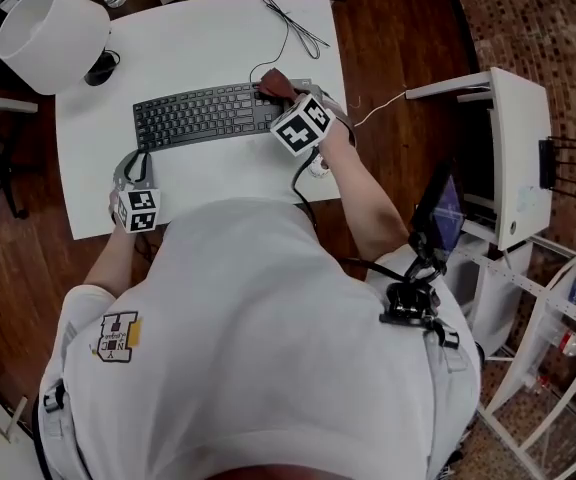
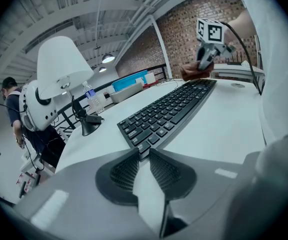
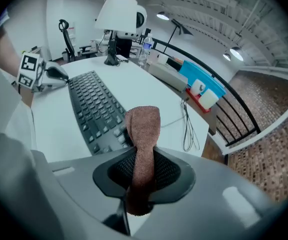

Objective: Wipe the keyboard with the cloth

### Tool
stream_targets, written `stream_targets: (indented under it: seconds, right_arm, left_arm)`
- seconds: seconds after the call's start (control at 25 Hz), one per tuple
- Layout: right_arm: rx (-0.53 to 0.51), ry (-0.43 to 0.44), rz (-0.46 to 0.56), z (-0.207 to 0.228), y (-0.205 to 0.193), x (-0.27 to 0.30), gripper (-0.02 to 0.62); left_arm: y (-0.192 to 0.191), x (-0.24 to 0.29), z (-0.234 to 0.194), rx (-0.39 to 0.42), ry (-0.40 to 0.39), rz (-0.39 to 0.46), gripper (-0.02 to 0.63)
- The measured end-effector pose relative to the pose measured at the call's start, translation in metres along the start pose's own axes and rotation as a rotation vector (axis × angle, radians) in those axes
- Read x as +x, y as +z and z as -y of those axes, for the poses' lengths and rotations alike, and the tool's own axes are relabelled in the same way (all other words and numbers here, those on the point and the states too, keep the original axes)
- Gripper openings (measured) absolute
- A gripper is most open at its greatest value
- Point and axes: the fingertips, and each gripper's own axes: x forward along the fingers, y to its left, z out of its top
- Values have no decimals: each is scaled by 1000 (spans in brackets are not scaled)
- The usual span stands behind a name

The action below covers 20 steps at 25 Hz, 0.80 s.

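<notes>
**Markings.** Each gripper carries a cube with black-and-white square markers. The legends on the keyboard (image 1: 208, 115) keys are too small to read in any view, and no brand name can be made out on it.

**Right gripper.** The right gripper (image 3: 143, 171) is clamped on the cloth (image 3: 143, 134). This is a brown strip that runs up between the two pads and folds over beyond the tips. From where I stand, the forearm reaches forward over the white table (image 1: 218, 183) and the gripper points steeply down. The free end of the cloth hangs over the right end of the keyboard, above the outermost keys. I cannot tell whether it touches them.

**Left gripper.** The left gripper (image 2: 144, 154) has its jaws drawn almost together, with only a narrow slit at the tips and nothing between them. It tilts gently downward, with the tips just beside the keyboard's near left corner.

**Surroundings.** A white lamp (image 1: 53, 23) stands beyond the keyboard's left end. A thin black cable (image 1: 293, 23) lies behind the keyboard's right end.
</notes>
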Motion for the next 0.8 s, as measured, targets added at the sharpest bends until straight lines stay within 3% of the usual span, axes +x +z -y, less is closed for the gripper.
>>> stream_targets:
  seconds: [0.12, 0.24, 0.8]
  right_arm:
    - [-41, 2, 32, 15, 41, 13, 76]
    - [-48, 53, 12, 9, 51, 33, 77]
    - [-127, 85, -46, -64, -8, 29, 77]
  left_arm:
    - [2, -2, 2, 4, -2, -1, 63]
    - [5, -7, 5, 3, 1, -3, 62]
    - [-1, 0, 0, 1, 4, 8, 61]
